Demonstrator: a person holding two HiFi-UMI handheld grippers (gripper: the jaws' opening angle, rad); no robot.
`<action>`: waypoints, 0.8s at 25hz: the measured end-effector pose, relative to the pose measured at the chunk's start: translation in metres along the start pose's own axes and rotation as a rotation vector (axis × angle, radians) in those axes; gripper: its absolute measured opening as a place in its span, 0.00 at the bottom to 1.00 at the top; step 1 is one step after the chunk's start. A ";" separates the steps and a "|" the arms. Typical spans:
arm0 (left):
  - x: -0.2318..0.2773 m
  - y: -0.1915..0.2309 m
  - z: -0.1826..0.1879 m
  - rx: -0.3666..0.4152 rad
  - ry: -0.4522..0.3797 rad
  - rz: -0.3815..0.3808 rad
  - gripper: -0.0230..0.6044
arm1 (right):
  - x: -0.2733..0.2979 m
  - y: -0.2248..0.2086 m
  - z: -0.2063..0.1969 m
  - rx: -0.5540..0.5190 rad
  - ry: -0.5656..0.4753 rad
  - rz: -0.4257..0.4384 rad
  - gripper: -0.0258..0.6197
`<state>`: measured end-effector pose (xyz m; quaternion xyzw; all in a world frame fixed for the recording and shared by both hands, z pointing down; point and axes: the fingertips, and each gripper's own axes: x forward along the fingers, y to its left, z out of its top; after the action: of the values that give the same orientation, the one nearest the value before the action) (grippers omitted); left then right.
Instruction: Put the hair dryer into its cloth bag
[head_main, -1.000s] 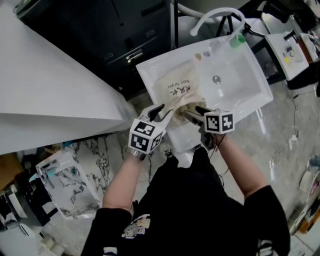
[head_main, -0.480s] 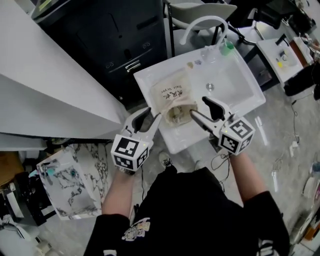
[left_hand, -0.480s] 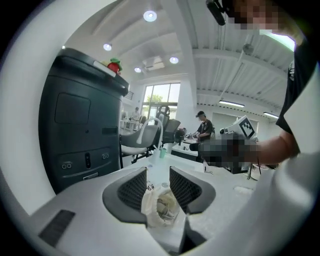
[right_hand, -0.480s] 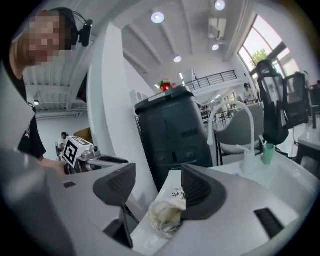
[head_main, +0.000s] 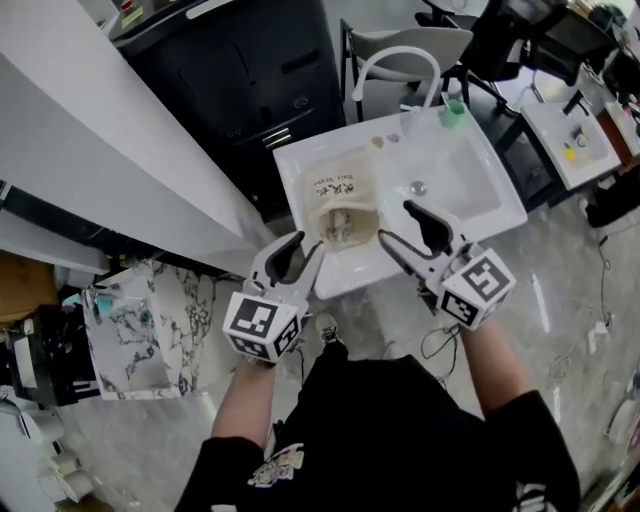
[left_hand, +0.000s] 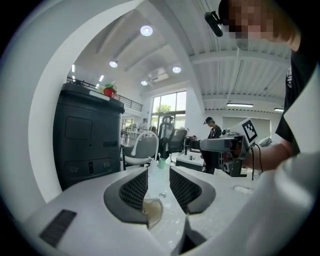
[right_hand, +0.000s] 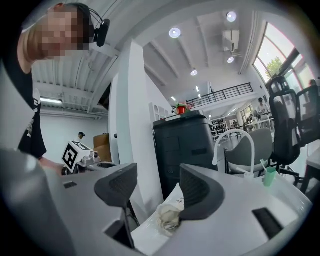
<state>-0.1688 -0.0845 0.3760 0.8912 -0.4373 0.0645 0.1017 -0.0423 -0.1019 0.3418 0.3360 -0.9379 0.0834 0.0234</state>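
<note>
The beige cloth bag (head_main: 340, 195) with dark print lies in the left part of the white sink (head_main: 480, 190), its bunched mouth toward me. It bulges; the hair dryer itself is hidden. My left gripper (head_main: 305, 245) hovers open above the sink's near edge, short of the bag's mouth, holding nothing. My right gripper (head_main: 397, 222) is raised beside it on the right, its jaws closing with nothing between them. In the left gripper view the bag (left_hand: 150, 210) shows far below the jaws (left_hand: 159, 180). The right gripper view shows the bag (right_hand: 170, 215) below its jaws (right_hand: 157, 187).
A curved white faucet (head_main: 395, 65) and a green cup (head_main: 453, 110) stand at the sink's far rim. A black cabinet (head_main: 250, 70) is behind the sink, a white counter (head_main: 100, 170) to the left, a marble-patterned box (head_main: 130, 330) on the floor.
Both grippers have lifted away from the bag's mouth and drawn back toward me. The right one has rolled. The bag stays in the sink, let go.
</note>
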 end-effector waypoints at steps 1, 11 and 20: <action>-0.002 -0.013 -0.002 -0.007 0.002 0.011 0.25 | -0.010 0.001 0.000 0.006 -0.006 0.008 0.43; -0.036 -0.121 -0.025 -0.008 0.014 0.132 0.23 | -0.092 0.023 -0.020 -0.007 0.007 0.131 0.03; -0.065 -0.156 -0.043 -0.060 -0.008 0.195 0.04 | -0.116 0.052 -0.041 0.017 0.059 0.176 0.03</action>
<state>-0.0853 0.0688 0.3852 0.8413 -0.5240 0.0572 0.1200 0.0144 0.0173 0.3635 0.2497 -0.9620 0.1028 0.0408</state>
